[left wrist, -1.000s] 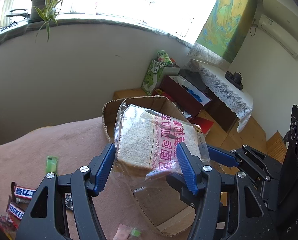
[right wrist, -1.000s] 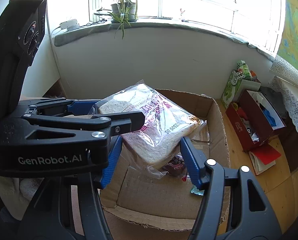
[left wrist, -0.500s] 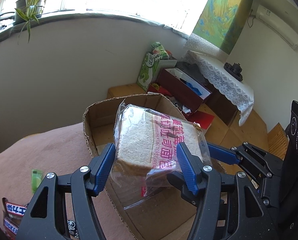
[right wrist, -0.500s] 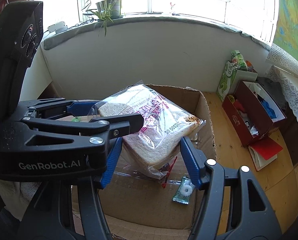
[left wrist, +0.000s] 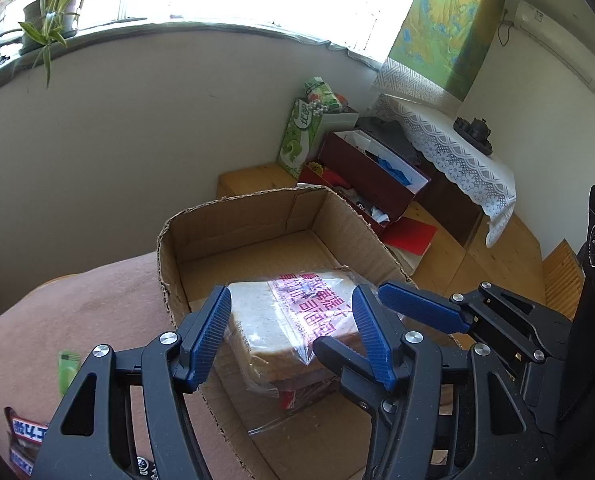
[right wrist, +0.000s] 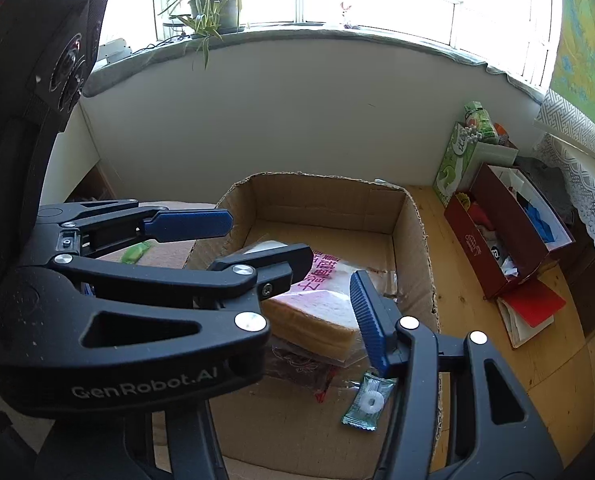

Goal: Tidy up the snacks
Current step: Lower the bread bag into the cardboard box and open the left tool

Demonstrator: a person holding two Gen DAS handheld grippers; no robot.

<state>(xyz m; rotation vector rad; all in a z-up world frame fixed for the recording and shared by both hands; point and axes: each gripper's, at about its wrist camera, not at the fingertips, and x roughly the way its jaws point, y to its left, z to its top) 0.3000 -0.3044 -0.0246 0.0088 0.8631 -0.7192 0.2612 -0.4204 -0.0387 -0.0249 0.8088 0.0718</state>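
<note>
Sunlit window sill with a potted plant (right wrist: pixel 211 8) is seen at 12 o'clock; a pink-covered surface (left wrist: pixel 97 300) carries the cardboard box (left wrist: pixel 257 216).

Change noted: half a second ago the bagged bread (left wrist: pixel 297 320) was held tilted up above the box between the blue pads; it now lies flat inside the box, on top of a clear wrapper and just at 11 o'clock of a small mint packet (right wrist: pixel 367 402).

Left gripper (left wrist: pixel 293 338): jaws apart, straddling the loaf; contact with the pads cannot be told for certain, but the fallen bag suggests no clamping.

Right gripper (right wrist: pixel 325 292): jaws have just been closing, with a corner of the loaf between them; its left finger is hidden by the left tool, so the grip cannot be confirmed.

Judgement: bread placement is essentially done. Snickers bars (left wrist: pixel 23 438) and a green packet (left wrist: pixel 67 366) at 8 o'clock on the surface remain unsorted.
</note>
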